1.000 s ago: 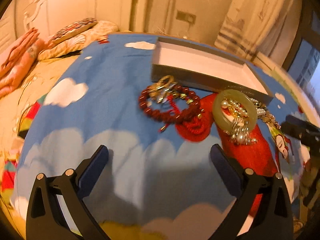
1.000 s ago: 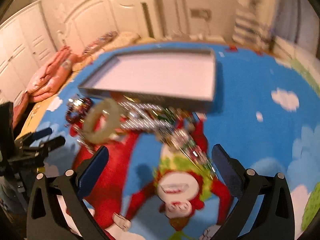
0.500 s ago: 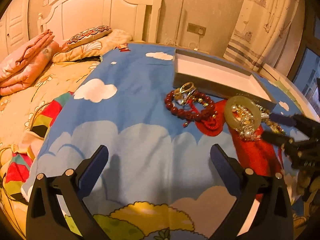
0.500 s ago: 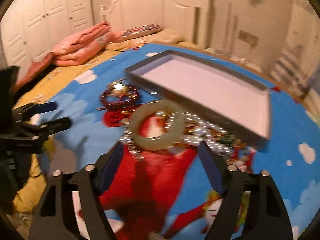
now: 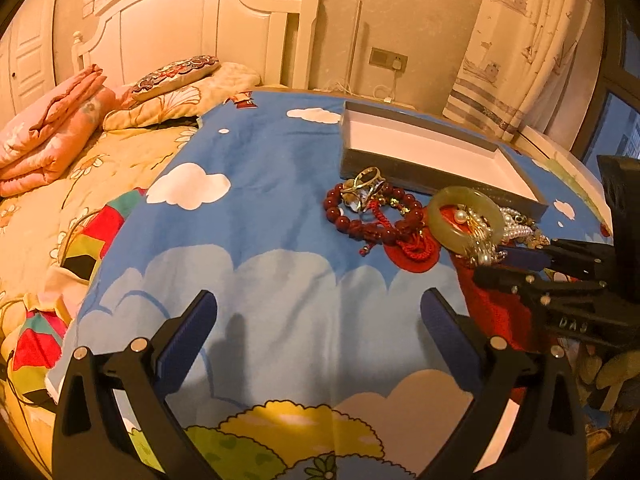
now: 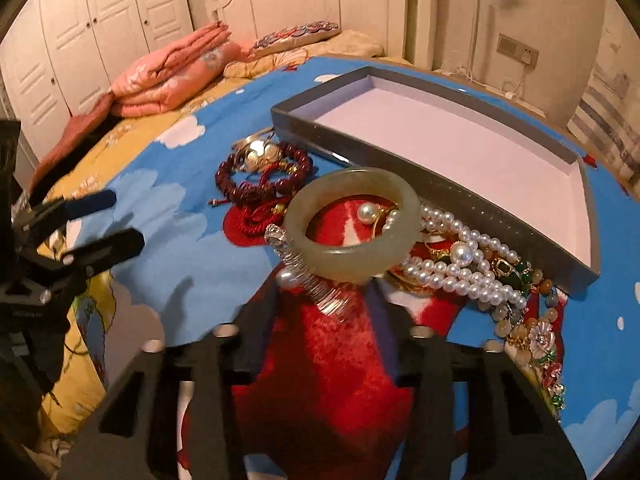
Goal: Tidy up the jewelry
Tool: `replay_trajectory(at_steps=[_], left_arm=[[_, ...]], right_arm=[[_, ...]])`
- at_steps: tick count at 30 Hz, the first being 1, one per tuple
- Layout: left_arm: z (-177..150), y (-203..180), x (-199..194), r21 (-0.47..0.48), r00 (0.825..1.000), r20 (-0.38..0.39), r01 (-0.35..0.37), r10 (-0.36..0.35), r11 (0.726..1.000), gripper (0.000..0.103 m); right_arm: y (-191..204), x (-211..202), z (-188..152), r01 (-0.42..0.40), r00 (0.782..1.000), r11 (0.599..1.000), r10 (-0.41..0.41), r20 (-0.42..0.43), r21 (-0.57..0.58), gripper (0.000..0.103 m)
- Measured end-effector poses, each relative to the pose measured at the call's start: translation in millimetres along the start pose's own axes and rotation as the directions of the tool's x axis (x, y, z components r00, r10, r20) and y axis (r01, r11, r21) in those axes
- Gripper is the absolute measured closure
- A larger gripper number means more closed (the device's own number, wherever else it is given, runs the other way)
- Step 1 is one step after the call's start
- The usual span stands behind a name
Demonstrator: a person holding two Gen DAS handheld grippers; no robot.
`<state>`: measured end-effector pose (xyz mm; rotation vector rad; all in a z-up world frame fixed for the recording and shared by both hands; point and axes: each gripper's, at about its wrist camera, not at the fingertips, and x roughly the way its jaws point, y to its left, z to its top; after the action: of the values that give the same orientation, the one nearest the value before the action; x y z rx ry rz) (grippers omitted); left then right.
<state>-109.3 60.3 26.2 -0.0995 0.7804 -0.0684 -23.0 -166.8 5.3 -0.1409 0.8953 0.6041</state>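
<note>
While closing on the silver coil (image 6: pixel 320 284) under the bangle (image 6: pixel 352 224), keep the right gripper (image 6: pixel 326 304) low: coil between narrowing jaws, pads not yet pressing. Pinch only the coil, lift slowly, free it from bangle and pearls (image 6: pixel 464 268). Hold the left gripper (image 5: pixel 318 320) back, spread wide, empty. Tray (image 6: pixel 576 272) empty just behind the heap. Soft cloud-print bedspread (image 5: pixel 260 208); headboard (image 5: pixel 200 28), curtain (image 5: pixel 520 40) behind.

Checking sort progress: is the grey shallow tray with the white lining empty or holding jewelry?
Empty. The grey shallow tray shows only bare white lining; the pale green jade bangle and the other jewelry lie outside it on the blue bedspread.
</note>
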Motion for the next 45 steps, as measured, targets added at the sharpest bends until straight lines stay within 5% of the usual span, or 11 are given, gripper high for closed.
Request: replay_trajectory(at_steps=[1, 2, 8, 16, 18, 29, 31, 32, 36, 41, 45], left_arm=[[0.2, -1.1, 0.3, 0.002, 1.0, -0.003, 0.002, -0.002, 1.0, 0.002], [0.5, -2.2, 0.5, 0.004, 1.0, -0.005, 0.005, -0.005, 1.0, 0.002], [4.8, -13.5, 7.6, 0.033, 1.0, -0.024, 0.02, -0.019, 0.999, 0.002], [14.2, -22.6, 16.3, 0.04, 0.999, -0.025, 0.031, -0.03, 0.999, 0.002], [12.5, -21.6, 15.7, 0.04, 0.999, -0.028, 0.029, -0.027, 0.999, 0.002], [3.7, 3.1, 8.0, -0.017, 1.0, -0.028, 0.003, -0.003, 1.0, 0.002], [3.2, 5.3, 6.5, -0.021, 1.0, -0.029, 0.002, -0.003, 1.0, 0.002], [3.5, 5.5, 6.4, -0.021, 1.0, -0.031, 0.004, -0.004, 1.0, 0.002], [8.2, -2.3, 8.0, -0.001, 0.999, -0.035, 0.021, -0.021, 1.0, 0.002], [21.1, -30.2, 17.6, 0.069, 0.998, -0.039, 0.055, -0.052, 0.996, 0.002], [35.5, -68.1, 30.7, 0.187, 0.995, -0.046, 0.09, -0.083, 0.978, 0.002]], right_arm=[[-2.9, -2.0, -0.1, -0.023, 1.0, 1.0, 0.023, 0.008, 0.012, 0.07], [-6.9, -5.2, -0.5, -0.053, 0.998, 0.998, 0.053, 0.022, 0.027, 0.088], [-20.5, -14.8, -1.6, -0.194, 0.98, 0.978, 0.189, 0.064, 0.071, 0.093], [-4.0, -3.2, 6.1, -0.192, 0.981, 0.981, 0.192, -0.019, -0.021, 0.081], [0.8, -0.5, 9.6, -0.17, 0.985, 0.984, 0.169, -0.03, -0.044, 0.06], [42.3, 23.2, 17.1, -0.063, 0.997, 0.963, 0.049, -0.06, -0.261, 0.061], [31.0, 20.8, 17.7, -0.113, 0.993, 0.972, 0.104, -0.058, -0.206, 0.063], [25.7, 18.7, 18.3, -0.15, 0.988, 0.973, 0.142, -0.057, -0.173, 0.077], [-14.8, 11.5, 13.5, -0.306, 0.95, 0.95, 0.308, -0.039, 0.056, 0.077], [-75.5, -5.6, -6.9, -0.433, 0.897, 0.84, 0.438, 0.064, 0.326, 0.077], [-112.9, -36.3, -19.0, -0.452, 0.891, 0.798, 0.421, 0.166, 0.4, 0.077]])
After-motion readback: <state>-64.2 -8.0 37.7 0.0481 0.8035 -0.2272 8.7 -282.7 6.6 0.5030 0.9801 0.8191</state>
